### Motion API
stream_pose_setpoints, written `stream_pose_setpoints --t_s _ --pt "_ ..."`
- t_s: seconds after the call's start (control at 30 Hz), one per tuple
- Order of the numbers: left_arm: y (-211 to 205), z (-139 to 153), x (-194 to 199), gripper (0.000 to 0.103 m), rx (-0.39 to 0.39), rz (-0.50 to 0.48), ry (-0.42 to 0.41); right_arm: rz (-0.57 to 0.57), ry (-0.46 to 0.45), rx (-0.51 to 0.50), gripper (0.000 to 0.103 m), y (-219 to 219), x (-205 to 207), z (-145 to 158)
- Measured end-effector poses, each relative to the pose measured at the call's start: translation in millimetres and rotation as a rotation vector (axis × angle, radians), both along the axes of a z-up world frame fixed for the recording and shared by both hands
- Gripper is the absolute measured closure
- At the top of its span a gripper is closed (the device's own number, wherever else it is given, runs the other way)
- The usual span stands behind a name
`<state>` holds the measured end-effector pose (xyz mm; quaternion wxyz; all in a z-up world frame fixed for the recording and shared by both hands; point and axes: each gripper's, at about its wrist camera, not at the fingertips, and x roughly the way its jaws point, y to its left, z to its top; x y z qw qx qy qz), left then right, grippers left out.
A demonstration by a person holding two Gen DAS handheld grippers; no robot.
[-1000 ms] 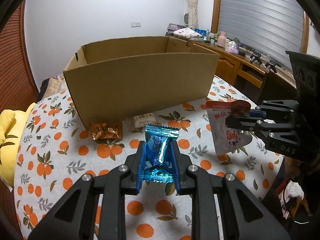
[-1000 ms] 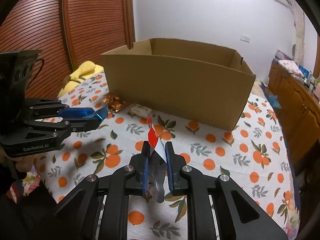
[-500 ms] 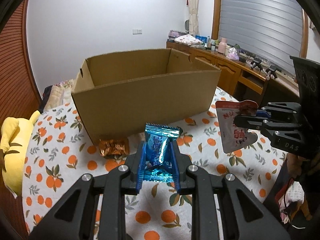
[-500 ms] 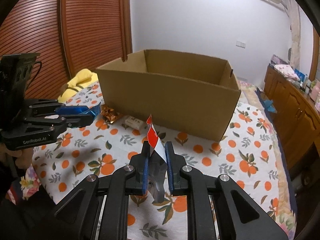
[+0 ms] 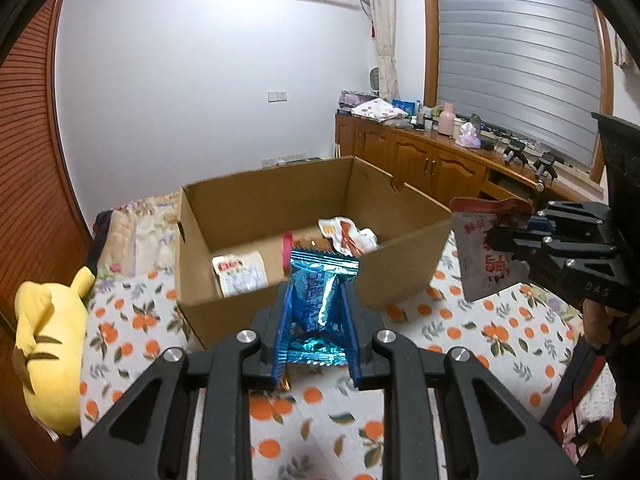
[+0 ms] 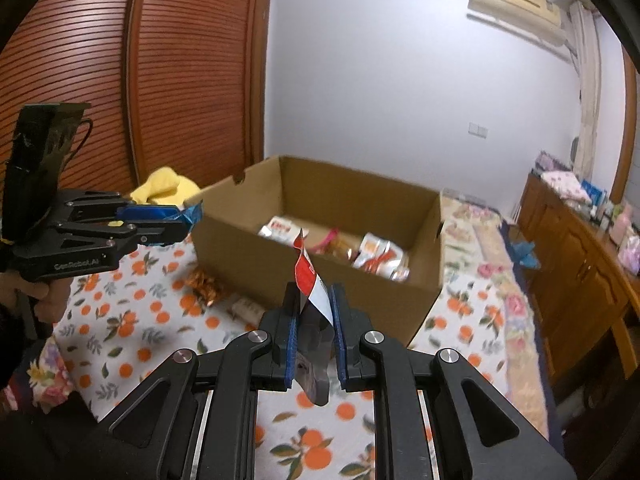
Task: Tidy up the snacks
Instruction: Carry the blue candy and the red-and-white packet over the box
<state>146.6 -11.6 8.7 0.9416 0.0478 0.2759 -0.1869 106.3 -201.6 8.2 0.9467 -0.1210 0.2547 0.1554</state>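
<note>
We've got the left gripper (image 5: pixel 316 328) at bottom centre of its view, pads pinched tight on a shiny blue snack packet (image 5: pixel 320 300) that stands upright btwn them. The right gripper (image 6: pixel 314 320) sits bottom centre of its own view, nearly closed on a red-and-white pouch (image 6: pixel 312 288), top edge poking up above the pads; same pouch shows at right of the left view, w/ the other rig behind it. Just beyond both, mid-frame, is the open cardboard box (image 5: pixel 400 276) on the orange-print tablecloth (image 5: pixel 460 332); its near wall stands btwn our packets and the inside. Inside we see several white-and-red packets (image 5: pixel 240 276) plus a pink item. In the right view a crinkled orange-brown wrapper (image 6: pixel 204 280) and a small pale packet (image 6: pixel 248 306) lie on the cloth against the box's front wall, both blurred. Yellow plush toy (image 5: pixel 52 344) at left edge, off the table. Wooden cabinets (image 5: pixel 420 160) w/ clutter on top, upper right.
</note>
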Motion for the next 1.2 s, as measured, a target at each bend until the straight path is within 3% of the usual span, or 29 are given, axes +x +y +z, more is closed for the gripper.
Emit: stream_pose_setpoints --t_s 0.47,0.9,1.2 --pt "7 6 79 0.081 0.023 0.036 0.011 0.028 -0.078 -0.037 0.09 1 66 34" --pt "10 -25 126 0.081 0.035 0.054 0.08 0.026 0.004 -0.042 0.09 0 133 2" --pt "11 -32 137 0.076 0.04 0.059 0.093 0.034 0.063 -0.051 0.09 4 154 -22"
